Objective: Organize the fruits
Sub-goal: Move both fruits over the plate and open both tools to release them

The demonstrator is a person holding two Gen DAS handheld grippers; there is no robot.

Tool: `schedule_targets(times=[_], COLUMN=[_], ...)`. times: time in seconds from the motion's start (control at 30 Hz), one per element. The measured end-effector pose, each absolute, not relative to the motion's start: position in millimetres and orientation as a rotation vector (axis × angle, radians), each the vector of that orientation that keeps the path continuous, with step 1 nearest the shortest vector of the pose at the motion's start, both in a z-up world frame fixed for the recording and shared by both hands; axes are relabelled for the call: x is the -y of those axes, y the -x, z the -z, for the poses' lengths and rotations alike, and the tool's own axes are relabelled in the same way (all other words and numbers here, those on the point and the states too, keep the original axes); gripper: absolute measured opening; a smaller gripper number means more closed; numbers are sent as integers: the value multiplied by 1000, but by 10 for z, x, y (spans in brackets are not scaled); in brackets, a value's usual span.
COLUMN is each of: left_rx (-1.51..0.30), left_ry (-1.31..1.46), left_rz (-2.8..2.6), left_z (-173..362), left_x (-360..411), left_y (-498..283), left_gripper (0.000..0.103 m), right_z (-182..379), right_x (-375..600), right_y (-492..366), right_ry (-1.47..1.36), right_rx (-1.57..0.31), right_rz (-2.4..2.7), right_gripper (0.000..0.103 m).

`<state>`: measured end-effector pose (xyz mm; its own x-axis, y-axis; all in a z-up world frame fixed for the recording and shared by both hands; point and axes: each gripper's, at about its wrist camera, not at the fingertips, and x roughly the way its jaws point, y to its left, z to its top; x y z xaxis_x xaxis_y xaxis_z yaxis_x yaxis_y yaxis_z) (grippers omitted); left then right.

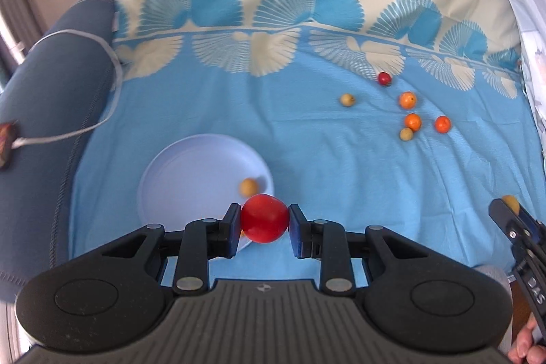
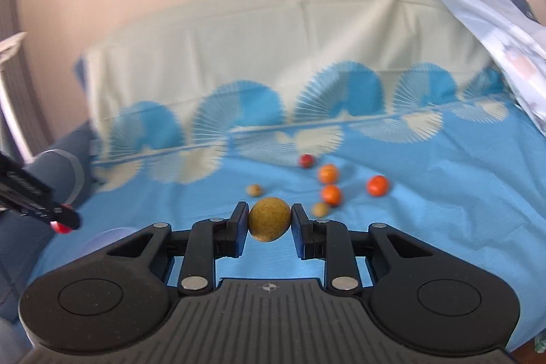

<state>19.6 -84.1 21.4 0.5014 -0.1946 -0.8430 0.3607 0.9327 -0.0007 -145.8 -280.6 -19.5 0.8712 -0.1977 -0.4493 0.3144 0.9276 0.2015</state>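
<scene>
The left gripper (image 1: 264, 220) is clamped on a red fruit (image 1: 264, 218), both pads pressed to its sides, and it hangs over the 4 o'clock rim of the pale blue plate (image 1: 191, 179). That plate is the only container in sight; it lies on the blue cloth (image 1: 307, 166) and holds one small tan fruit (image 1: 248, 187) near its 3 o'clock edge, while a sliver of orange shows at the rim just behind the left finger, too hidden to identify. The right gripper (image 2: 269, 222) grips a yellow-brown fruit (image 2: 269, 219) between its pads, raised above the cloth; in the left wrist view it enters at about 4 o'clock with that fruit at its tip. The loose fruits lie on the cloth well apart from the plate, toward 1 o'clock from it: a small red fruit (image 1: 384, 78) farthest back, a pale tan fruit (image 1: 347, 99) at the cluster's 9 o'clock, three orange fruits (image 1: 407, 100) grouped together, and another tan fruit (image 1: 406, 134) just beside the middle orange one. A white cord (image 1: 102, 46) runs over the dark blue cushion (image 1: 51, 91) at 9 o'clock of the plate.
</scene>
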Motion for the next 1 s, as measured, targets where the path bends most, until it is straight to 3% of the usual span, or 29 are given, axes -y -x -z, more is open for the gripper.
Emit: schedule_targets(times=[0.43,1.0], left_rx=[-918,-913], left_ry=[-32,59], left_rz=[252,259], left_z=[-502,-440], left_x=[-359,-720], left_y=[745,865], left_gripper=[32,32], right_z=[-429,-502], right_x=[1505,1049], right_y=[2180,2236], right_ry=[-180,-55], right_rx=[-449,-484], right_rz=[-37,-65], right_gripper=[28,28])
